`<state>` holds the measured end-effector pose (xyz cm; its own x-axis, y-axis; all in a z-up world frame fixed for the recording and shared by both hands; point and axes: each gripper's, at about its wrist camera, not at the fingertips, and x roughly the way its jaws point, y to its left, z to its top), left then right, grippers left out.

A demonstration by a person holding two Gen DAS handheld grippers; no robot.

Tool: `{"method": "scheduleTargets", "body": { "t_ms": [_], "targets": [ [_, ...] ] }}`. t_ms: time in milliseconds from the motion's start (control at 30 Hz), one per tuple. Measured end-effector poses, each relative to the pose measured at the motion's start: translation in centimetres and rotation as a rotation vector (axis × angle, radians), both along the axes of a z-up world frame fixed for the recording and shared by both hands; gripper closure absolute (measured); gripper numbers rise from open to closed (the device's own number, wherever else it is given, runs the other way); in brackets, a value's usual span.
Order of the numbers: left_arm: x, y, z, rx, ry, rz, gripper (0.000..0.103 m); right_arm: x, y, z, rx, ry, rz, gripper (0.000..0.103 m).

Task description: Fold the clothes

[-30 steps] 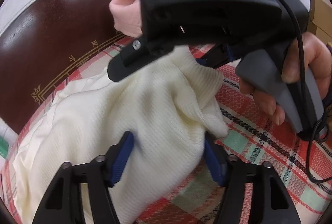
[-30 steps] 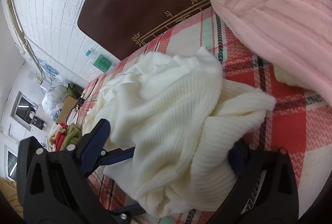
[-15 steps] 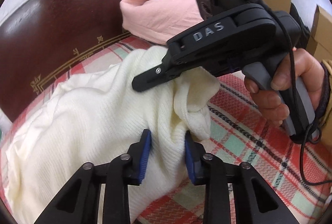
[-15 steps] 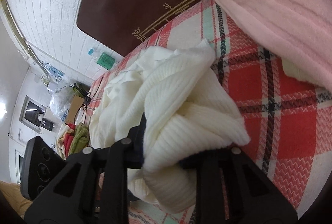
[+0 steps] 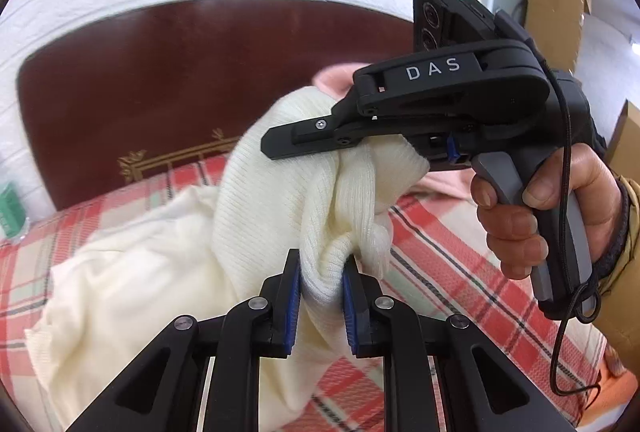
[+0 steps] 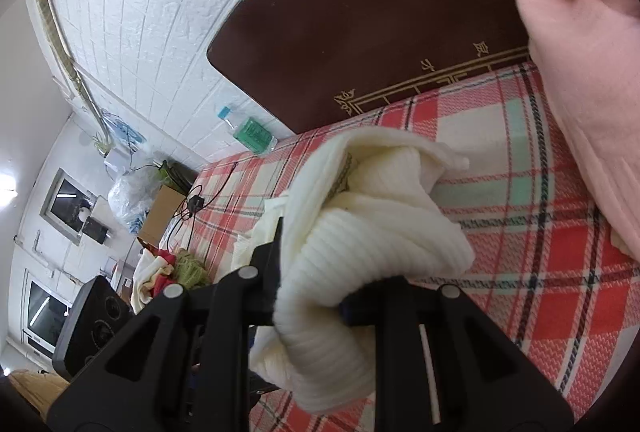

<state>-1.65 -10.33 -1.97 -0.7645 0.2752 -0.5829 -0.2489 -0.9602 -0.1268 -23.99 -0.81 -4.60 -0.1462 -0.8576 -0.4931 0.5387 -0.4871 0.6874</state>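
A cream ribbed sweater [image 5: 168,272] lies bunched on a bed with a red, white and green plaid cover [image 5: 460,252], and both grippers have hold of it. In the left wrist view, the left gripper [image 5: 320,296] has its blue pads [image 5: 294,308] pressed on a fold of the knit, the jaws closing further on the fabric between them. Just beyond it — higher and to the right — the right gripper [image 5: 360,148] clamps another bunch of the same sweater, its grey handle wrapped by a hand [image 5: 540,208] with a cable hanging below. The lifted part of the sweater rises in a hump between the two grippers, while the rest trails down to the left onto the cover. In the right wrist view, the right gripper [image 6: 312,296] has its jaws nearly together on a thick roll of the sweater [image 6: 360,232], which bulges over and under the fingers and hides the pads. A pink blanket [image 6: 580,72] sits at the far right of the bed, against a dark brown headboard [image 6: 380,12] with gold trim. White brick wall [image 6: 140,12] stands behind, and a green-labelled bottle [image 6: 250,130] lies by the headboard's left edge.
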Motion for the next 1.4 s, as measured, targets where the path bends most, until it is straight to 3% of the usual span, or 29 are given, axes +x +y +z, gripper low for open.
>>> {"method": "scheduleTargets", "body": {
  "t_ms": [233, 467, 600, 1100, 1167, 1233, 1267, 1300, 1400],
  "targets": [
    [2.6, -6.0, 0.3, 0.091, 0.013, 0.097, 0.085, 0.8, -7.2, 1.2, 0.033, 0.021, 0.066, 0.081],
    [5.7, -10.8, -0.6, 0.104, 0.012, 0.189, 0.085, 1.8, -14.4, -0.4, 0.086, -0.002, 0.116, 0.082],
    [3.6, -11.6, -1.0, 0.112, 0.005, 0.214, 0.085, 2.8, -17.4, -1.4, 0.122, 0.000, 0.146, 0.084],
    [7.0, -16.1, -3.9, 0.205, -0.033, 0.277, 0.085, 5.0, -22.5, -4.6, 0.192, -0.070, 0.197, 0.083],
    [7.2, -17.0, -4.4, 0.212, -0.041, 0.290, 0.085, 5.3, -22.7, -4.7, 0.211, -0.056, 0.201, 0.075],
    [7.2, -17.5, -4.9, 0.221, -0.055, 0.297, 0.084, 5.6, -22.4, -4.4, 0.225, -0.030, 0.198, 0.044],
    [7.2, -17.7, -5.1, 0.225, -0.062, 0.300, 0.080, 5.7, -22.1, -4.1, 0.223, -0.012, 0.195, 0.037],
    [7.2, -17.9, -5.4, 0.232, -0.066, 0.292, 0.077, 5.9, -21.4, -3.4, 0.205, 0.014, 0.191, 0.032],
    [7.1, -18.0, -6.1, 0.244, -0.066, 0.274, 0.071, 6.6, -18.9, -1.7, 0.158, 0.092, 0.197, 0.032]
  ]
}}
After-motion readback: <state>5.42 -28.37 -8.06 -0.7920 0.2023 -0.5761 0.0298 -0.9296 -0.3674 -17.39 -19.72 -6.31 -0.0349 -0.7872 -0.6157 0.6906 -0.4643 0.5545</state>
